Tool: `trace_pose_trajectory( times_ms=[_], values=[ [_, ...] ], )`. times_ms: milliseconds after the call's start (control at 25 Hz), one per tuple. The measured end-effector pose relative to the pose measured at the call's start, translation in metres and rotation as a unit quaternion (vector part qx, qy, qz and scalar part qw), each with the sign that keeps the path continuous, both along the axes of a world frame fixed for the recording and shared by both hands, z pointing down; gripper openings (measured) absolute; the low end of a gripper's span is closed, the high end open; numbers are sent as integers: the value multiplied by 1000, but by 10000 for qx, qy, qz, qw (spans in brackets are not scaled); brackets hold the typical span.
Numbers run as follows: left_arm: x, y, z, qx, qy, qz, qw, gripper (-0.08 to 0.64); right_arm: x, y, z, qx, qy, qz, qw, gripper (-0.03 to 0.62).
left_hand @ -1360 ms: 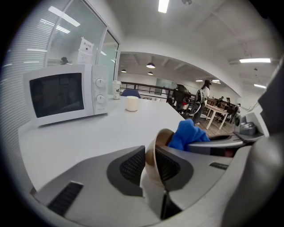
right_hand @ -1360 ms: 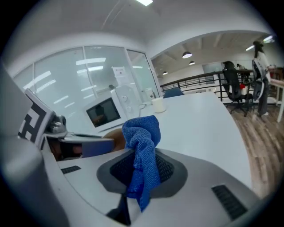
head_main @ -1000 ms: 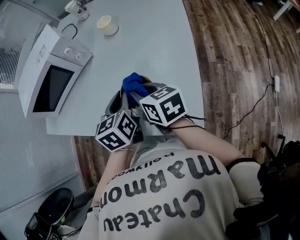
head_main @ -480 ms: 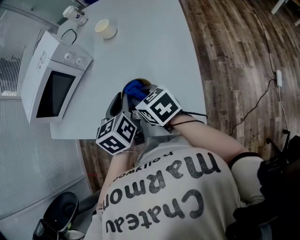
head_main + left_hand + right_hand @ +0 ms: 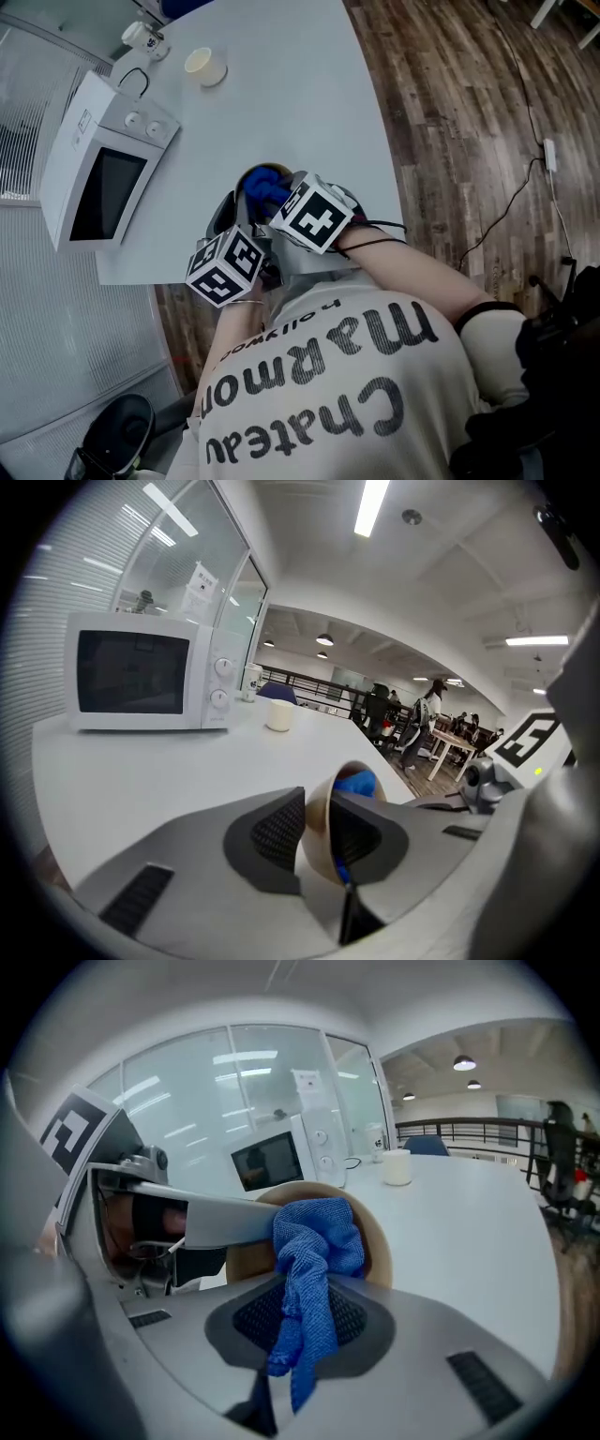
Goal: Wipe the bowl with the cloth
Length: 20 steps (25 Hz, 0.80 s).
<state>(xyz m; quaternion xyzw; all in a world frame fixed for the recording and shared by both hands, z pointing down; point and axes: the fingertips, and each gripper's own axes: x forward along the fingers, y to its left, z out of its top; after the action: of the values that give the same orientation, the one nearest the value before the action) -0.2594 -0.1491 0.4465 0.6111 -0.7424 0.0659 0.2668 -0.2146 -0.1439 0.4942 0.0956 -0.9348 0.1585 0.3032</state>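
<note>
In the head view, your right gripper has rolled and sunk, taking the cloth deeper into the bowl. Your left gripper holds the bowl near the bench edge. In the left gripper view, its jaws have just eased slightly wider but clamp the bowl's wall between them. In the right gripper view, those jaws pinch the cloth, its bunched end pressed inside the bowl, so wiping looks under way.

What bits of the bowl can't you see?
- Right gripper view: the cloth covers most of the inside of the bowl.
- Left gripper view: the left tongs, just opened a little yet gripping its rim, hide most of its opening.
- Head view: marker cubes cover nearly all of it.
</note>
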Motion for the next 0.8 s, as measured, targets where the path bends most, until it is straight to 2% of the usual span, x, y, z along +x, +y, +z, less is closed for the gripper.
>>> trace_pose_trajectory(
  times_ms=[400, 560, 640, 800],
  values=[
    [2, -3, -21, -11, -88, 284, 9996, 63, 10, -27, -33, 1161, 103, 443, 9922, 66],
    [-1, 0, -26, -7, 14, 359, 9994, 63, 9, -32, -48, 1467, -47, 637, 9871, 66],
    [-1, 1, -27, -2, 138, 397, 9991, 63, 8, -35, -55, 1505, -192, 773, 9854, 66],
    [-3, 0, -33, 67, 211, 395, 9990, 63, 5, -37, -66, 1300, -497, 960, 9856, 66]
  ],
)
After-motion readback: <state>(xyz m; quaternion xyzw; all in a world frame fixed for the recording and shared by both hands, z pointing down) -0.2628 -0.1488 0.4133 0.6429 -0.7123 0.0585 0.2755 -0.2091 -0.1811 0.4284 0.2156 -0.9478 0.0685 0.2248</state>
